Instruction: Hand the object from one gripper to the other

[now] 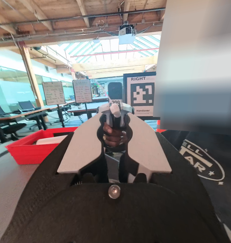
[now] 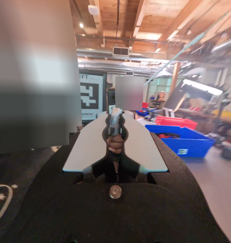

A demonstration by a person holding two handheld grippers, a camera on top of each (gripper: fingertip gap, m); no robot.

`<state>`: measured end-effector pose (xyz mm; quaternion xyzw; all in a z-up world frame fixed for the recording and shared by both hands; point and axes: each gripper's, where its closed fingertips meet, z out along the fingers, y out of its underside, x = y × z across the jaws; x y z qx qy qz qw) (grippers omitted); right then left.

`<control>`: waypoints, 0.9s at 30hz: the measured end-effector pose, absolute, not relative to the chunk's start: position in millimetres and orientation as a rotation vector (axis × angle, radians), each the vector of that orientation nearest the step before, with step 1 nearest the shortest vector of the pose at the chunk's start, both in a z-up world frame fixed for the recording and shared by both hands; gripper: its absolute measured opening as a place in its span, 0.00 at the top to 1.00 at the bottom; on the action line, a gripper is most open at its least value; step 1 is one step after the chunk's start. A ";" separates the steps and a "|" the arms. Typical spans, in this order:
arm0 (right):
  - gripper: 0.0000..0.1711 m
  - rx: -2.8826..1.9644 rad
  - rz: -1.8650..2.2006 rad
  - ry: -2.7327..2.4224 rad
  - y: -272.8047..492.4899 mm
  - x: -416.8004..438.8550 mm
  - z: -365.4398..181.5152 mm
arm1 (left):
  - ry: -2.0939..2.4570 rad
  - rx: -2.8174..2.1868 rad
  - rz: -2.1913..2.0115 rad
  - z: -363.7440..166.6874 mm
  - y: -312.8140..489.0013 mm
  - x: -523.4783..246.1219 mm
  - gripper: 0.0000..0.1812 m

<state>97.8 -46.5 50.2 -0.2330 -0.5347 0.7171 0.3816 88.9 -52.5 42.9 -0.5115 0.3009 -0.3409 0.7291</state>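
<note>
Left wrist view first: the left gripper (image 1: 115, 116) is spread open, its two pale fingers straddling the tips of the right gripper (image 1: 114, 113), which faces it head on. The small white object (image 1: 114, 109) sits pinched between the right gripper's fingers, up in the air, so right has it and left isn't touching it as far as I can see. A hand (image 1: 113, 137) shows just below, wrapped round the right gripper's handle. Off to the left there's a red bin (image 1: 26, 152) on the table with something white (image 1: 50, 140) lying in it; can't tell what. In the right wrist view the fingers are squeezed nearly together on the object. To the right is a big blue bin (image 2: 188, 146) with something red (image 2: 165, 136) inside, and a red bin (image 2: 178, 122) just behind it, contents too blurry to call.
</note>
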 end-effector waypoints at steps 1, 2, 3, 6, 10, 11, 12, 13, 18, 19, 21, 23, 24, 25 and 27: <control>0.91 -0.559 1.741 -1.379 -46.9 98.2 49.2 | 0.654 -1.135 -0.780 42.7 -52.5 89.0 0.83; 0.91 -0.527 1.660 -1.402 -48.2 98.6 47.4 | 0.651 -1.140 -0.797 42.5 -52.6 89.3 0.83; 0.91 -0.496 1.589 -1.424 -49.7 98.9 45.3 | 0.650 -1.142 -0.804 42.3 -52.6 89.6 0.83; 0.91 -0.440 1.441 -1.455 -52.0 98.5 41.6 | 0.674 -1.141 -0.806 41.0 -54.9 93.0 0.88; 0.91 -0.402 1.390 -1.477 -56.5 99.4 39.5 | 0.712 -1.114 -0.788 41.1 -58.5 95.7 0.93; 0.91 -0.405 1.387 -1.477 -56.9 99.0 39.3 | 0.722 -1.101 -0.773 41.6 -59.2 95.6 0.94; 0.91 -0.413 1.392 -1.472 -57.0 98.7 39.4 | 0.737 -1.088 -0.747 41.3 -59.5 95.6 0.94; 0.91 -0.430 1.411 -1.470 -57.1 98.5 39.5 | 0.757 -1.071 -0.713 41.0 -60.2 95.7 0.94; 0.92 -0.446 1.455 -1.522 -60.7 98.1 33.6 | 0.812 -1.038 -0.634 39.9 -63.2 99.0 0.94; 0.92 -0.424 1.423 -1.515 -60.6 97.9 33.8 | 0.811 -1.040 -0.637 39.9 -63.4 98.8 0.94; 0.92 -0.366 1.334 -1.505 -60.1 98.4 34.6 | 0.786 -1.078 -0.670 38.9 -61.5 97.8 0.93; 0.92 -0.248 1.156 -1.475 -58.4 100.0 35.0 | 0.750 -1.122 -0.742 37.9 -59.7 97.3 0.89; 0.92 -0.189 1.047 -1.463 -57.3 100.4 33.9 | 0.739 -1.141 -0.782 37.2 -59.4 97.2 0.88; 0.92 -0.142 0.940 -1.451 -56.0 100.2 32.9 | 0.729 -1.168 -0.816 35.6 -58.4 97.1 0.87; 0.92 -0.079 0.765 -1.432 -53.2 99.4 31.3 | 0.713 -1.224 -0.862 31.4 -55.6 97.4 0.86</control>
